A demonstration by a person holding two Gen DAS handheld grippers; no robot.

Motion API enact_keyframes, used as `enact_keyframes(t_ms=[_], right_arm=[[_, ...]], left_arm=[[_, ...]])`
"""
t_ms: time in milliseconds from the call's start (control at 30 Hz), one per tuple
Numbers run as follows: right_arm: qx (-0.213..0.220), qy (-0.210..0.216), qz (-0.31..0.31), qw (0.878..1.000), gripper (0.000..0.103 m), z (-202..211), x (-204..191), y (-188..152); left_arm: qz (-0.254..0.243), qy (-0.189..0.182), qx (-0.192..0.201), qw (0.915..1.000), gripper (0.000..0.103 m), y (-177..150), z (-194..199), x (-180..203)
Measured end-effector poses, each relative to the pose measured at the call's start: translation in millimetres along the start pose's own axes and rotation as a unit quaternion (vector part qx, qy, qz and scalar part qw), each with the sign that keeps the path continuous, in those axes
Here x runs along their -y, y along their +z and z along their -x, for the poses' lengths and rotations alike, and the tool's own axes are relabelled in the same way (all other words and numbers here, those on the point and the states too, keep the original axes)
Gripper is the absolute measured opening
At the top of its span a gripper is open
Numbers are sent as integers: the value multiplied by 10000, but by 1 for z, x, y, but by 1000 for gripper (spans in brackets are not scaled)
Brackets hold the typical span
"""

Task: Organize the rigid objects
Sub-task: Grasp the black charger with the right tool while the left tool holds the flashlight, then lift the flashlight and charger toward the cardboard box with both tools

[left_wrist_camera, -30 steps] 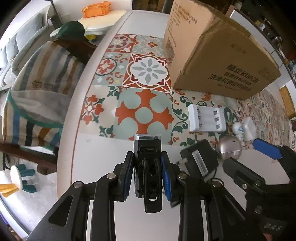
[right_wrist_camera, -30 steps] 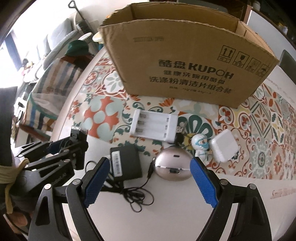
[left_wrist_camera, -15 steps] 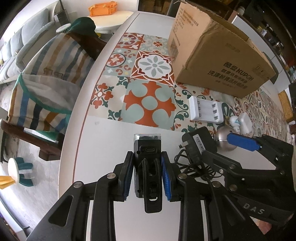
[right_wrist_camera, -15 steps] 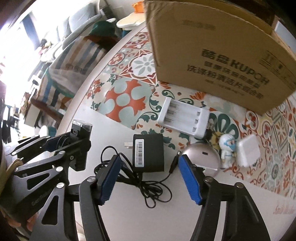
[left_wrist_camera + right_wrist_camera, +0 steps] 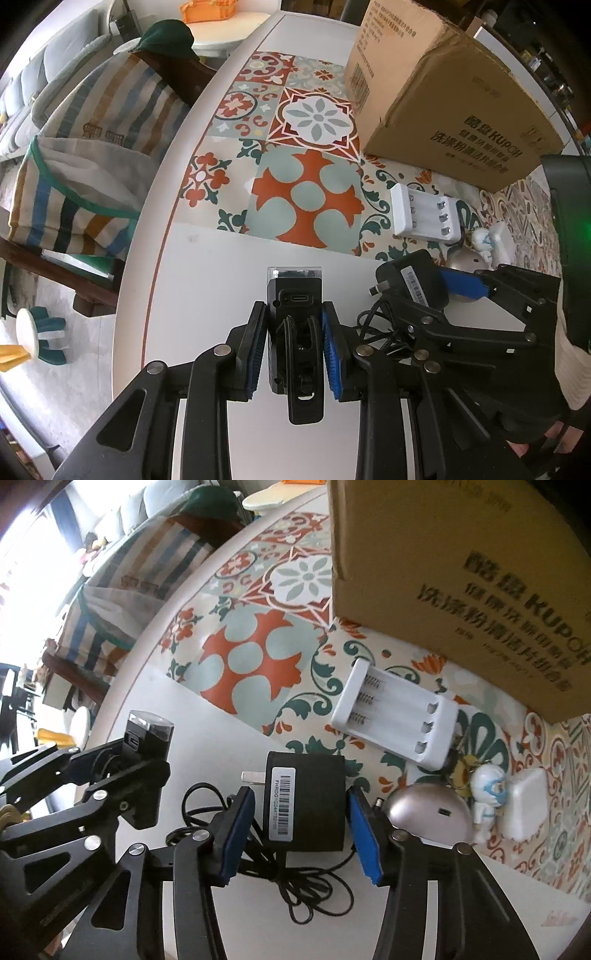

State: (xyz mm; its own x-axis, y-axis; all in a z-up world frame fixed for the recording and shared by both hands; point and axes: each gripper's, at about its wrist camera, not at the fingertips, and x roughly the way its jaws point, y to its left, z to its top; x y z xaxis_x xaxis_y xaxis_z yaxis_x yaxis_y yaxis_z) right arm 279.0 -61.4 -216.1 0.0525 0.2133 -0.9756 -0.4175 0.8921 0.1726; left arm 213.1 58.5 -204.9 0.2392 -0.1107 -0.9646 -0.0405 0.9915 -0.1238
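The left tongs (image 5: pixel 293 341) are clamped on a small black device (image 5: pixel 293 317) with a clear cap and a port on its end face, held above the bare white part of the bench (image 5: pixel 207 280). The right tongs (image 5: pixel 299 830) straddle a black power adapter (image 5: pixel 306 805); their jaws are closing, with the adapter between the blue pads but a sliver of gap showing on each side, so no grip yet. The adapter lies flat on the bench, its thin cord (image 5: pixel 314 893) in a loose tangle just beneath.

Judging by the layout, the sorting is at an early stage: one item is in hand, one is about to be taken, and the rest lie out. Beyond the adapter sit a white ribbed battery charger (image 5: pixel 399 723), a smooth metallic dome (image 5: pixel 428 816), a little white figurine (image 5: pixel 487 797) and a white rounded block (image 5: pixel 524 801), close together on the patterned tile mat (image 5: pixel 258 657). The cardboard box (image 5: pixel 461 561), matte and creased, stands behind them; its inside is not visible, so what it already holds cannot be told.
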Motion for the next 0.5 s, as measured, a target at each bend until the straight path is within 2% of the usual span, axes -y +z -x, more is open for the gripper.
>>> enact_keyframes(t_ms=[100,333,500], right_arm=[[-3,4,-31,10000,44,-3,1,0],[84,100,-243,9996,42,3,6,-5],[287,222,-448,9983,42,25,13,-16]], left_arm=[[2,11,9,10000,29,0,0,0],[-72,22,108,9999,29,0,9,4],[-210,-47,293,9993,29,0,26,12]])
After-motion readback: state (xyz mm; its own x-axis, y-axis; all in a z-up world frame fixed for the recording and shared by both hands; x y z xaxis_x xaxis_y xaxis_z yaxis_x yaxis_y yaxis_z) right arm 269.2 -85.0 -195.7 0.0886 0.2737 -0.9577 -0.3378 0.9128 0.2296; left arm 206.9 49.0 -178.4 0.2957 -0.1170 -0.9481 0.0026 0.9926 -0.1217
